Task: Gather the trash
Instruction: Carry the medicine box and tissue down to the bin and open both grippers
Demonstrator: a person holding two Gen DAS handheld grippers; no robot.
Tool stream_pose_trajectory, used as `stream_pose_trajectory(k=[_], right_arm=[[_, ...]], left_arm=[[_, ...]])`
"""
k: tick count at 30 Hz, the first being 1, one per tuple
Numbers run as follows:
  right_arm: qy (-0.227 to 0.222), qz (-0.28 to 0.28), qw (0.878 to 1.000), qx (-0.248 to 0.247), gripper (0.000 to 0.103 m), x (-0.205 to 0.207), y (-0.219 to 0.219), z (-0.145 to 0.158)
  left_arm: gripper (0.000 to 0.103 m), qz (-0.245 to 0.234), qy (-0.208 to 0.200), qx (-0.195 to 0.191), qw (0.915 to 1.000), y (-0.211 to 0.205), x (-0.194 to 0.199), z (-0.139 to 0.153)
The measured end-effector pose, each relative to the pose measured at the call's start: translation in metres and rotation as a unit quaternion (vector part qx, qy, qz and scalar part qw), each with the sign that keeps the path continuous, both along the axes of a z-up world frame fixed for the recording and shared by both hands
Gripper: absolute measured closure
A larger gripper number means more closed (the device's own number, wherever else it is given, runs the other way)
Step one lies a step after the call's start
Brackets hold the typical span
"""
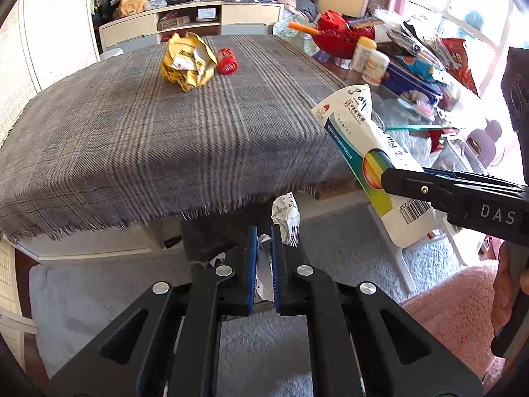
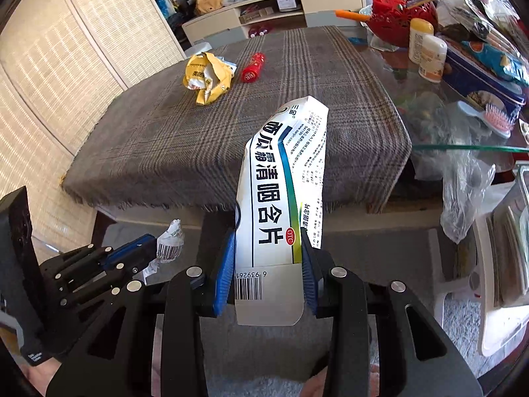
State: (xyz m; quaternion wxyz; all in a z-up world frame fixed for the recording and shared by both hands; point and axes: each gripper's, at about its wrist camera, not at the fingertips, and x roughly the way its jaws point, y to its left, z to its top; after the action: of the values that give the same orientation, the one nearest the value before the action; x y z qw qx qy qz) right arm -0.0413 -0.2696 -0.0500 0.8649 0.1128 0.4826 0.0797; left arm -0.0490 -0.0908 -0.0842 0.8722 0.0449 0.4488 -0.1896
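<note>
Both tongs full: left tongs (image 1: 263, 261) pinching crumpled paper (image 1: 286, 213), right tongs (image 2: 268, 264) gripping flattened box (image 2: 281, 178); yellow wrapper (image 1: 187, 63) far across desk (image 1: 132, 152), left of red tube (image 1: 227, 61).

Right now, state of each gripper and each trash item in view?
left gripper: shut on crumpled paper scrap, off the table
right gripper: shut on flattened medicine box, off the table
yellow wrapper: crumpled, lying on plaid cloth, uncollected
red tube: lying on its side beside the wrapper
</note>
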Motion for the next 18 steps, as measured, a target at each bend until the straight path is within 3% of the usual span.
stream_pose_trajectory(k=[7,18], right_arm=[[0.043,-0.007,0.999,0.018,0.066,-0.003,0.006,-0.048],[0.133,0.04,0.99,0.015,0.066,0.036,0.052,-0.12]], left_arm=[[0.096,-0.004,0.036,0.01,0.9993,0.0,-0.005,-0.044],[0.096,0.029,0.125,0.01,0.9917,0.026,0.028,-0.114]])
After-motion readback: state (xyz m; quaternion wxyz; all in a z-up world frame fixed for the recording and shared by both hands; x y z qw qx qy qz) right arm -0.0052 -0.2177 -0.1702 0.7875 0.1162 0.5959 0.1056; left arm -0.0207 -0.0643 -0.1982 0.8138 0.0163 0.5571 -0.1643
